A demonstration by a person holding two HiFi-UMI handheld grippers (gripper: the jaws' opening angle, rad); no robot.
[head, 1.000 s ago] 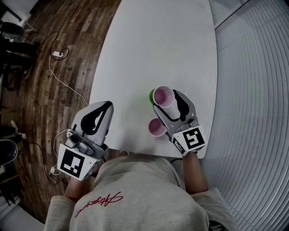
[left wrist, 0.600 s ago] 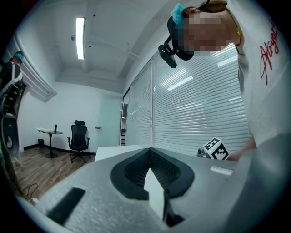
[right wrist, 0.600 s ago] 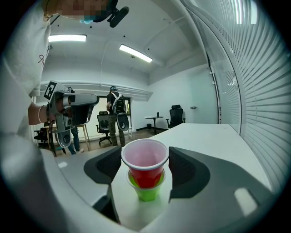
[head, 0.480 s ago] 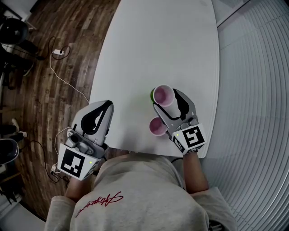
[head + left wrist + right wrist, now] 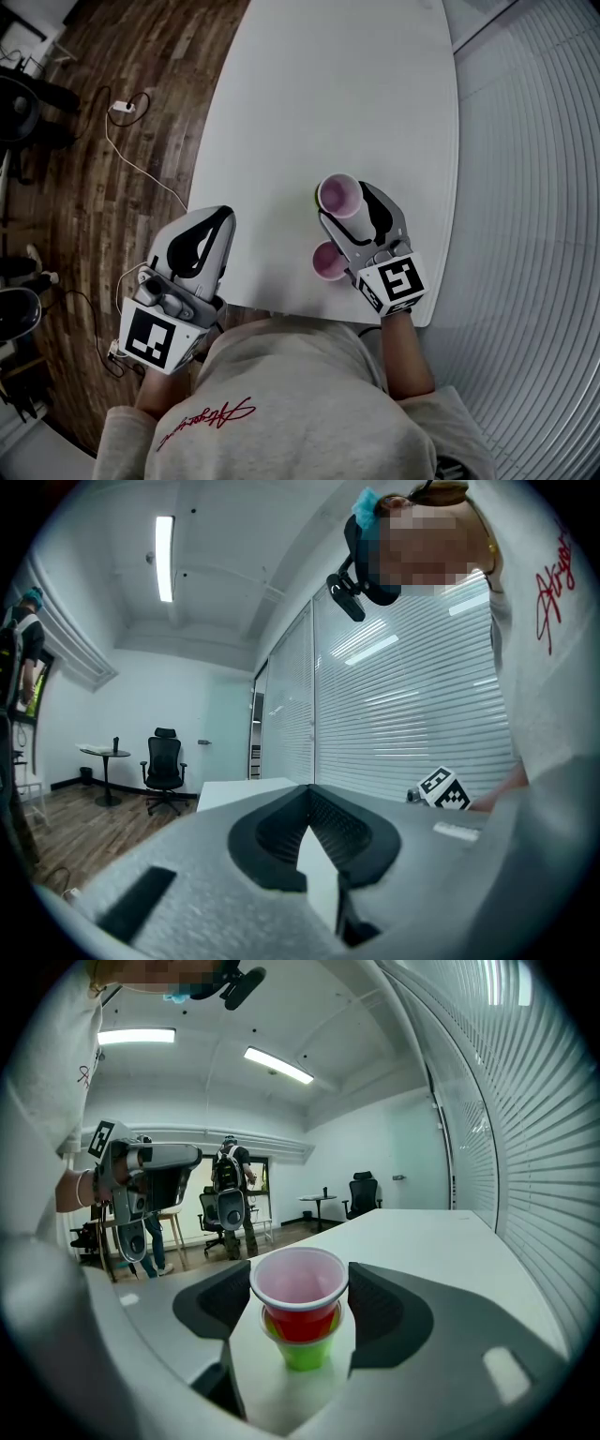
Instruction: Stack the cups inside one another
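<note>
Plainly, we saw the right gripper pinching the red cup. Its dark pads sat against the cup's rim on either side, at the middle of the right gripper view. The red cup stood upright, mouth up, with its lower part down inside the green cup. A band of red wall showed above the green rim. The green cup rested on the white table.

In the head view this pair lay right of centre, at the tips of the right gripper. Below and left of it stood a loose cup, mouth up. It was just beside the gripper's body, apart from the pair and near the table's lower edge.

The left gripper had its jaws pressed together. In the head view we found it at the lower left, its tip over the table's left edge and well apart from all three cups. Its own view looked along the tabletop toward an office chair at the left of the frame.

Beyond the table, a wooden floor with a trailing cable filled the left of the head view. Slatted blinds filled the right.
</note>
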